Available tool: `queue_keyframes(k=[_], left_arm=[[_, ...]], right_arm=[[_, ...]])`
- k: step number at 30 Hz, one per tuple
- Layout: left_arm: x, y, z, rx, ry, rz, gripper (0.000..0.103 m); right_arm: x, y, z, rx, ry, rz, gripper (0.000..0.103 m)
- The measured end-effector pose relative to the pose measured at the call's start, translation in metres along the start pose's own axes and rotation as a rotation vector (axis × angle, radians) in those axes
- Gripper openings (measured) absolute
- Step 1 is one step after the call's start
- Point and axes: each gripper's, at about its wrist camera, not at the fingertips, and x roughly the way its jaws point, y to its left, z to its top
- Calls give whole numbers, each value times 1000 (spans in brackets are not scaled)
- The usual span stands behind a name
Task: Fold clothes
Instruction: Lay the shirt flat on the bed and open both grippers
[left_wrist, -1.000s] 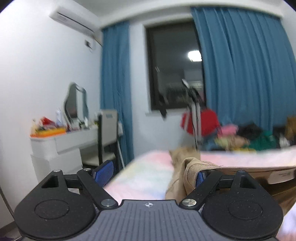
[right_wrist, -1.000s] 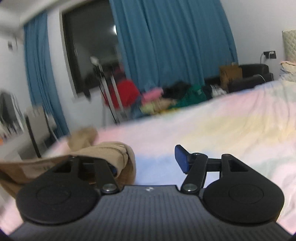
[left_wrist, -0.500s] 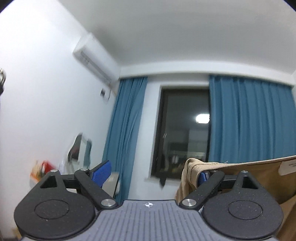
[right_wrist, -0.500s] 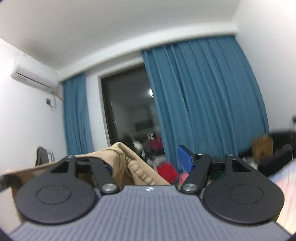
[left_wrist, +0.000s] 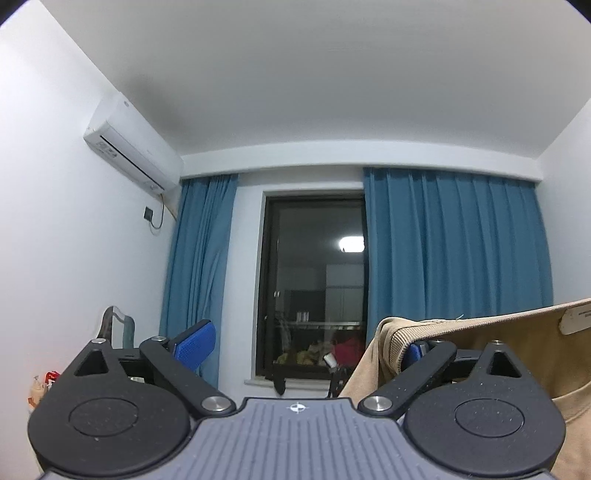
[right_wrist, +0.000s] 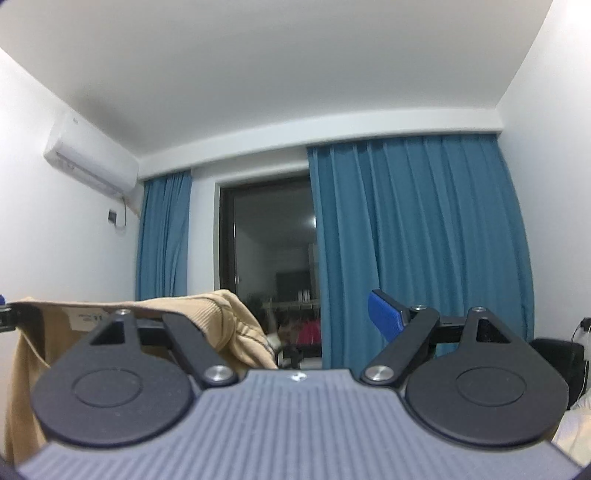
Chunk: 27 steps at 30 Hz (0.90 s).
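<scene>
The right gripper (right_wrist: 291, 317) tilts up toward the ceiling, jaws spread wide. A tan garment (right_wrist: 218, 317) drapes over the left finger, its top edge stretched taut to the left; the blue pad (right_wrist: 384, 315) on the right is bare. Behind: blue curtains (right_wrist: 417, 240), a dark window (right_wrist: 273, 240), an air conditioner (right_wrist: 90, 162).
</scene>
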Motion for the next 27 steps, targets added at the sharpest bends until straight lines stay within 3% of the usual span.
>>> queue_keyframes(k=[1,5,11,18,23,27], left_arm=[[10,-3,-4,-1,16,1,98],[68,-12,-42,-6,102,11,99],[191,-30,-162,15,220,50,99],[342,-53,-364,-43,408,90,99],[433,-64,-529,-17,667,88,97],[481,-66,-623,35,913,61,93]], right_arm=[[9,-3,-5,0,22,0,83],[81,-16,-80,-3,117,-26,83],[188,-37,-192,-7,261,-64,82],[315,-66,-337,7,451,-106,82],[395,-102,-494,55,733,-118,81],[450,-102,-579,-37,1033,-58,81]])
